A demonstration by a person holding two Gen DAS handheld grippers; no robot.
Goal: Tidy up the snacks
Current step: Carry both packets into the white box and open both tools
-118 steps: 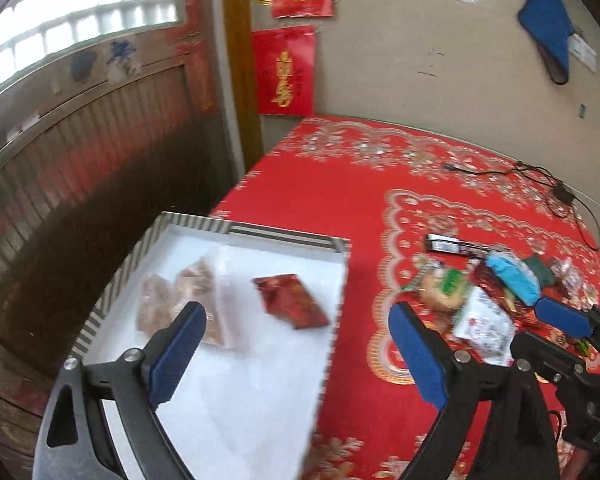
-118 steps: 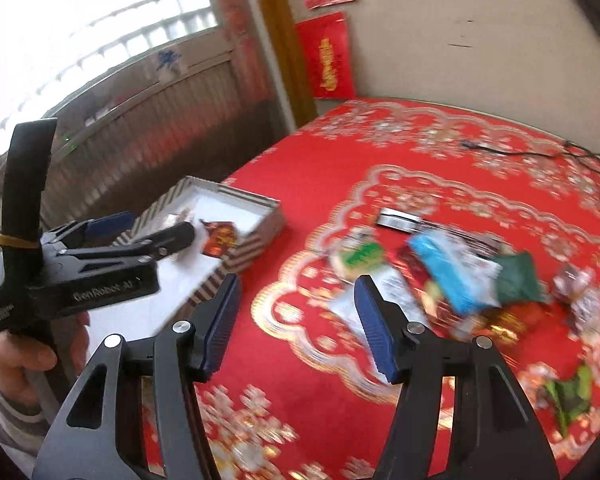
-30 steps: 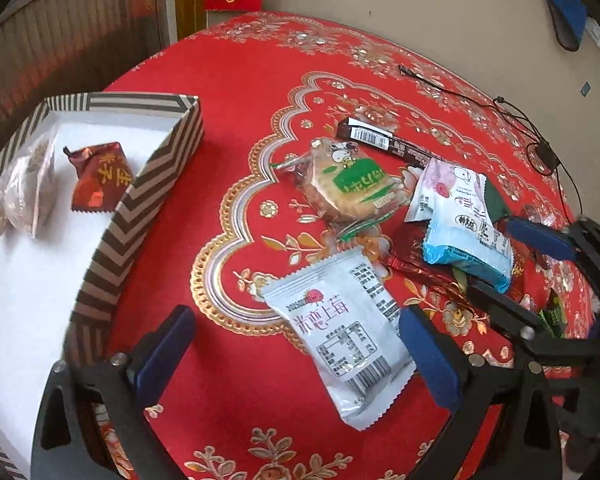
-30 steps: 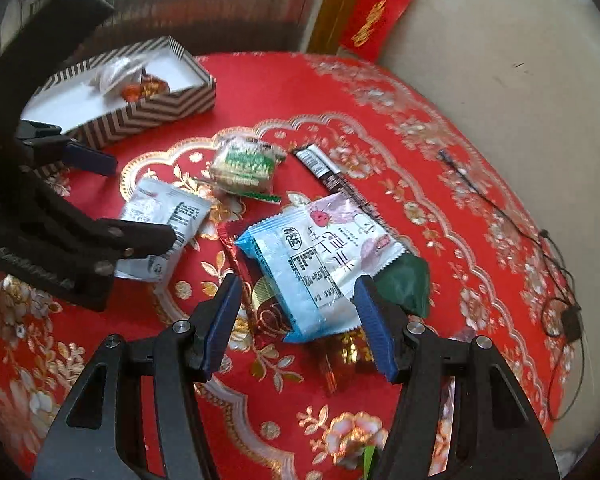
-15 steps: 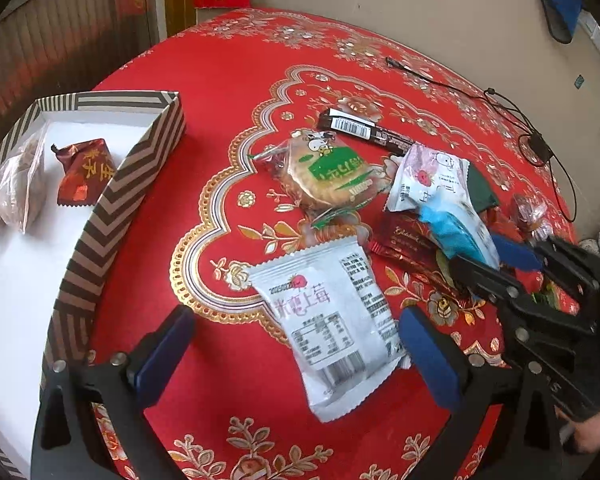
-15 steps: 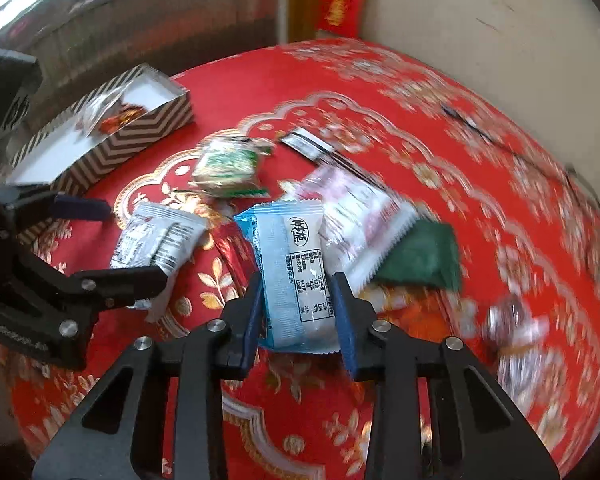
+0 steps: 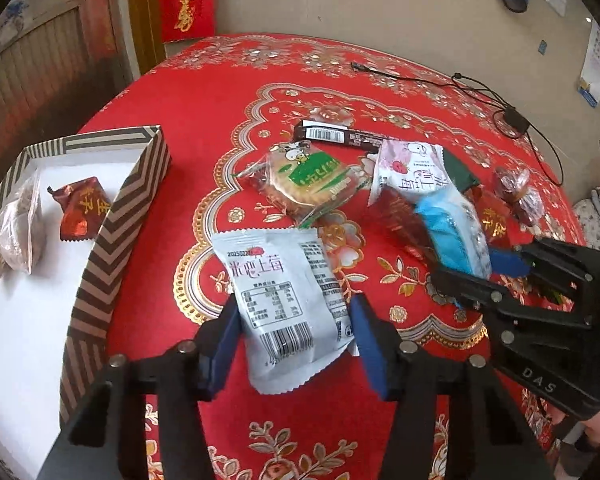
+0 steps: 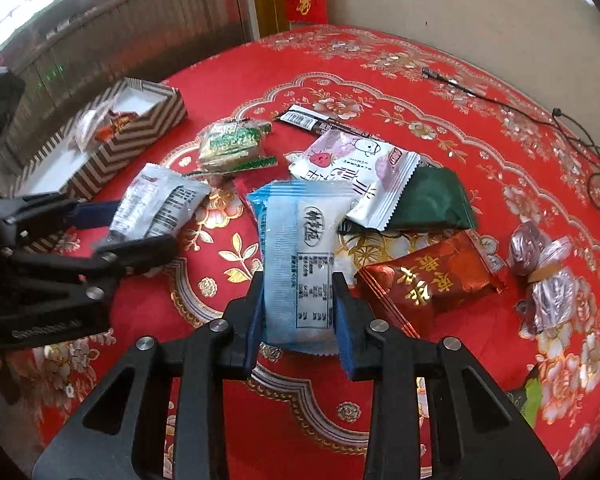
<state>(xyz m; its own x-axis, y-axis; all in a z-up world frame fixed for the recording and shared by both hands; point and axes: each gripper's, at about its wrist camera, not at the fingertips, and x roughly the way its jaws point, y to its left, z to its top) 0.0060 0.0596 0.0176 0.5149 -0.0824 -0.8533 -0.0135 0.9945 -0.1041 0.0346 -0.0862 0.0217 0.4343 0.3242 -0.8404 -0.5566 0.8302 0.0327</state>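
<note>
left claw: jaws have just been closing around the white pack; pads are sitting at its two side edges, and it is looking gripped, though only by the soft wrapper.
right claw: clenched on the blue pack, which is lying across the pink pack.
box: waiting at the left with a red sachet and a clear bag inside.
risk, left: pads are pinching wrapper only; the pack could be buckling and slipping on the lift.
risk, right: the blue pack is overlapping its neighbours; lifting could be dragging them along.
risk, both: the claws are working near each other and could be colliding on the way to the box.
vs earlier: a second ago both claws were gaping over their packs; now both are closed in on them.
</note>
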